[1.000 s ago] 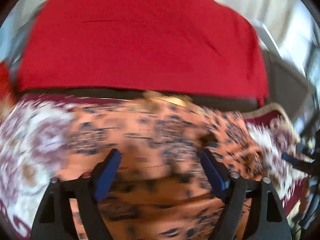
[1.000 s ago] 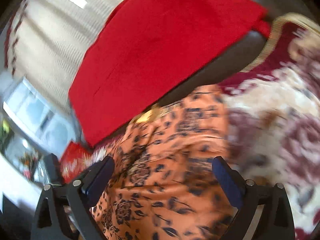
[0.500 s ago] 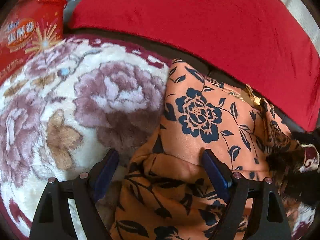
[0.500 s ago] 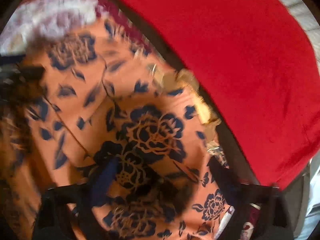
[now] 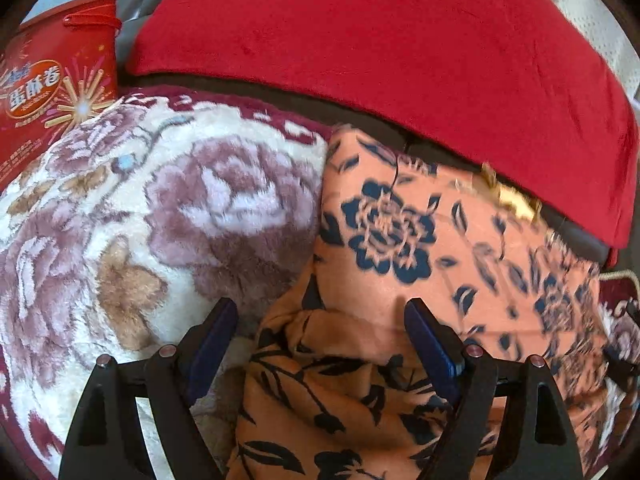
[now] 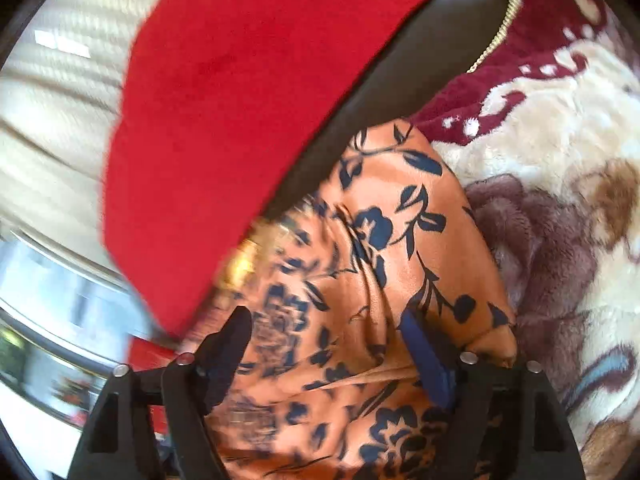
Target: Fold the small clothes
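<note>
The orange garment [image 5: 400, 280] is seen bunched at lower centre of both views, on the floral blanket [image 5: 160, 208]. The left gripper [image 5: 320, 344] and right gripper [image 6: 328, 344] are held wide open over it, nothing gripped. A red cloth [image 5: 380, 40] fills the top.

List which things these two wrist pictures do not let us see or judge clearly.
- Orange floral garment: its near part leaves the left wrist view's bottom edge; overall shape unknown.
- Gold trim: motion-blurred in the right wrist view.
- Red snack box: cut by the left wrist view's edge, small print unreadable.
- Right gripper: jaws apart, but cloth contact is unclear.
- Left gripper: same doubt.
</note>
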Motion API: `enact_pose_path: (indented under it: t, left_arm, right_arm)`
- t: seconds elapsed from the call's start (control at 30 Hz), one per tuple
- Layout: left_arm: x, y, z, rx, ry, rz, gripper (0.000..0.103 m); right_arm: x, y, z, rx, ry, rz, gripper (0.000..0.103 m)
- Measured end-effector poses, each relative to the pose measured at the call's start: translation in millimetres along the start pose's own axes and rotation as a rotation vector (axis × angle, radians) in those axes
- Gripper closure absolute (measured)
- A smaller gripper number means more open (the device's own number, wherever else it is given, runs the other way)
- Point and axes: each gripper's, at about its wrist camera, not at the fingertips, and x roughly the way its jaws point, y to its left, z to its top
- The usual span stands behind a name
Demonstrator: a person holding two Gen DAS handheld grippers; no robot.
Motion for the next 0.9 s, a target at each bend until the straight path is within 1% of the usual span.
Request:
enact_pose_path:
  t: [0.07,0.1,0.13,0.17,0.2,0.23,0.27,0.3,0.33,0.37,0.4,0.47,0.5,0.53,0.57,0.6,0.63,0.67,0.7,0.77,0.8,0.87,0.9]
  left_arm:
    - [-6,-3,3,-0.003,-0.026,-0.023,0.017]
    - [-6,-6,4,0.009,-0.03,-0.022,0.017]
    - [-1,-11,4,0.033,-0.019,-0.006,0.017]
    - [7,-15,2,0.057,0.014,0.017,0.017]
    - [19,-18,0,0.075,0.067,0.044,0.017]
    - [22,-20,-1,0.087,0.066,0.059,0.017]
    - [21,-23,-2,0.108,0.049,0.072,0.017]
    - [20,-25,-1,0.12,0.046,0.078,0.017]
    - [17,-25,2,0.111,0.04,0.071,0.017]
    - [13,-23,5,0.096,0.032,0.066,0.018]
    - [9,-22,9,0.079,0.016,0.063,0.018]
    - [1,-21,17,0.06,-0.035,0.049,0.018]
    - [0,-23,19,0.064,-0.054,0.046,0.018]
    - [5,-28,19,0.082,-0.049,0.052,0.018]
    - [13,-33,18,0.11,-0.015,0.065,0.018]
    - [27,-37,15,0.145,0.05,0.073,0.018]
    - [36,-39,12,0.172,0.089,0.089,0.017]
    - [31,-41,10,0.188,0.062,0.102,0.017]
    - [19,-42,10,0.19,0.04,0.105,0.018]
    - [-3,-40,11,0.168,-0.008,0.063,0.018]
    - [-13,-39,12,0.164,-0.023,0.055,0.018]
    - [-39,-37,12,0.154,-0.061,0.027,0.018]
    - [-50,-34,9,0.138,-0.07,0.017,0.018]
  right_arm:
    - [-2,0,7,0.024,0.002,0.036,0.02]
    - [2,3,15,0.015,0.023,0.054,0.02]
    - [6,8,17,-0.002,0.033,0.057,0.02]
    - [13,13,20,-0.03,0.054,0.04,0.021]
    - [25,16,22,-0.048,0.091,0.01,0.024]
    - [42,19,23,-0.08,0.161,-0.055,0.04]
    - [51,25,24,-0.125,0.19,-0.101,0.055]
    - [60,39,24,-0.21,0.233,-0.161,0.089]
    - [64,48,24,-0.255,0.254,-0.183,0.09]
    - [61,68,25,-0.344,0.243,-0.229,0.091]
    - [57,81,26,-0.402,0.212,-0.262,0.093]
    - [37,110,33,-0.521,0.082,-0.314,0.095]
    - [30,113,35,-0.537,0.03,-0.337,0.095]
    - [29,106,40,-0.522,-0.01,-0.364,0.093]
    - [27,95,38,-0.493,-0.005,-0.371,0.091]
    - [41,69,39,-0.426,0.059,-0.36,0.088]
    - [51,51,38,-0.376,0.114,-0.359,0.087]
    - [58,31,35,-0.301,0.155,-0.363,0.087]
    - [51,19,31,-0.252,0.128,-0.313,0.081]
    - [31,22,30,-0.238,0.083,-0.243,0.044]
    - [23,29,27,-0.244,0.063,-0.224,0.018]
    - [2,52,27,-0.272,-0.018,-0.163,0.016]
    - [-3,63,25,-0.284,-0.008,-0.106,0.016]
